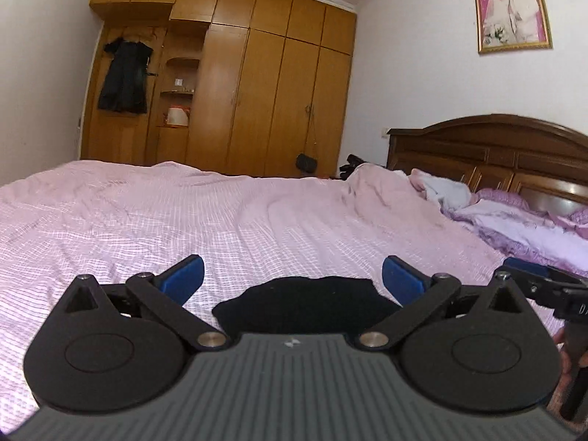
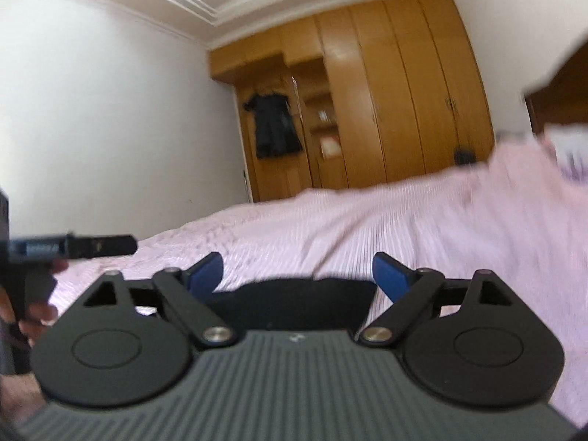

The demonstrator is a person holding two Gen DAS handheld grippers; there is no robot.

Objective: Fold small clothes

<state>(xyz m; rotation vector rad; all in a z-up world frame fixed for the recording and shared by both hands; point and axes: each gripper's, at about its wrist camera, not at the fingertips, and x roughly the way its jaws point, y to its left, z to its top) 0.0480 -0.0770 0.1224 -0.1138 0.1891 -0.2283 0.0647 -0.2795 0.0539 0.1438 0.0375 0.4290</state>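
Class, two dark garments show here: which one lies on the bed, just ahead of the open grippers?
The black cloth lying on the pink bedsheet, below the left gripper. The other, a black dress, hangs on the wardrobe.

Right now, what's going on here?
A person holds a gripper in each hand over a pink bed. Left gripper and right gripper are both open and hold nothing. A black garment lies on the sheet just below them, apparently released.
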